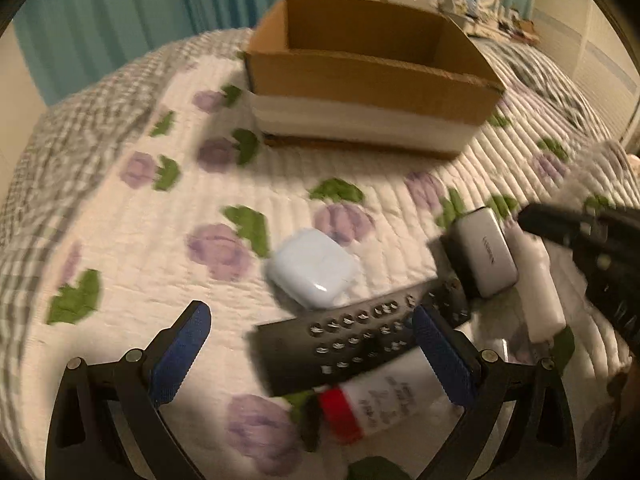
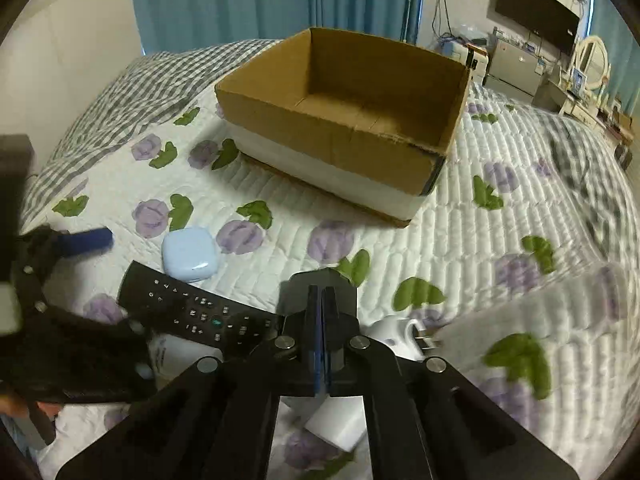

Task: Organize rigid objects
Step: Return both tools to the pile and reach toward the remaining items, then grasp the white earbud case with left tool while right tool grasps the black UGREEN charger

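An open cardboard box (image 1: 372, 76) (image 2: 344, 120) stands on the quilted bed, empty inside. In front of it lie a pale blue earbud case (image 1: 314, 268) (image 2: 191, 255), a black remote (image 1: 352, 340) (image 2: 196, 310), a grey power bank (image 1: 486, 256), a white charger (image 1: 540, 284) (image 2: 404, 332) and a white tube with a red cap (image 1: 372, 404). My left gripper (image 1: 312, 356) is open, its jaws either side of the remote, just above it. My right gripper (image 2: 322, 320) is shut and empty above the objects; it shows at the right of the left wrist view (image 1: 592, 240).
The floral quilt (image 2: 500, 240) covers the bed, with a checked blanket (image 2: 152, 76) at the far left. Blue curtains (image 2: 260, 0) hang behind. A cluttered desk and mirror (image 2: 588, 64) stand far right.
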### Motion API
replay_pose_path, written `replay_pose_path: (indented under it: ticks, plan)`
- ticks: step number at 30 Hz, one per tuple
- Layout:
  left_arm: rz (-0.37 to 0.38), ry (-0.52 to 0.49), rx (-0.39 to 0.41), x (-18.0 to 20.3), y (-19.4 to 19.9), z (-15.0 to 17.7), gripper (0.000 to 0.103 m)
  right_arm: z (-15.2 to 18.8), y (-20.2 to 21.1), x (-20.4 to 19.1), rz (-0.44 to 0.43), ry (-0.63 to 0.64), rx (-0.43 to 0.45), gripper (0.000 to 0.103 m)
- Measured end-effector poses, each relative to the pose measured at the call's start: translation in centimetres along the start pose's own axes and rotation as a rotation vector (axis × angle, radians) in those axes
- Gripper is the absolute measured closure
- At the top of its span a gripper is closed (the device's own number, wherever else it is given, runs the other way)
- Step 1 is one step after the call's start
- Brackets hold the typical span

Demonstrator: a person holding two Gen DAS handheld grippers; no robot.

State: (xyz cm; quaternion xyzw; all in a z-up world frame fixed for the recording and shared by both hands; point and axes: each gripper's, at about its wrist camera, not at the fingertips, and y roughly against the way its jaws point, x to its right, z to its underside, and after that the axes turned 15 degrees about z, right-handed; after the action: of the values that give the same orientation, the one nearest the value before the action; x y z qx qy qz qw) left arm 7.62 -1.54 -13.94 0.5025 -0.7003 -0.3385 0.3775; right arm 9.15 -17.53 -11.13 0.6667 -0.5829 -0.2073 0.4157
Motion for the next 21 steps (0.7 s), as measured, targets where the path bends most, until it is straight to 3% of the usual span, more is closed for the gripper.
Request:
replay_pose_path:
  ticks: [4, 12, 16, 19, 21]
  plan:
    - [-0.017, -0.037, -0.042, 0.9, -1.3, 0.5, 0.001, 0.1, -0.6, 0.6, -0.083, -0.025, -0.041, 0.103]
    - [-0.033, 0.088, -0.012, -2.1, -1.7, -1.5, 0.002, 0.7, -1.8, 1.6, -0.099, -0.079, -0.084, 0.102]
    - [-0.084, 0.092, -0.024, -2.4, -3.0, -2.6, 0.007, 0.8, -2.0, 2.2, -0.106, -0.103, -0.092, 0.078]
    - [-0.124, 0.069, -0.049, -2.2, -4.4, -2.8, 0.011, 0.7, -2.1, 2.4, -0.111, -0.117, -0.096, 0.076]
    - [-0.134, 0.059, -0.056, -2.1, -4.8, -2.8, 0.021, 0.7, -2.3, 2.6, -0.105, -0.125, -0.103, 0.070]
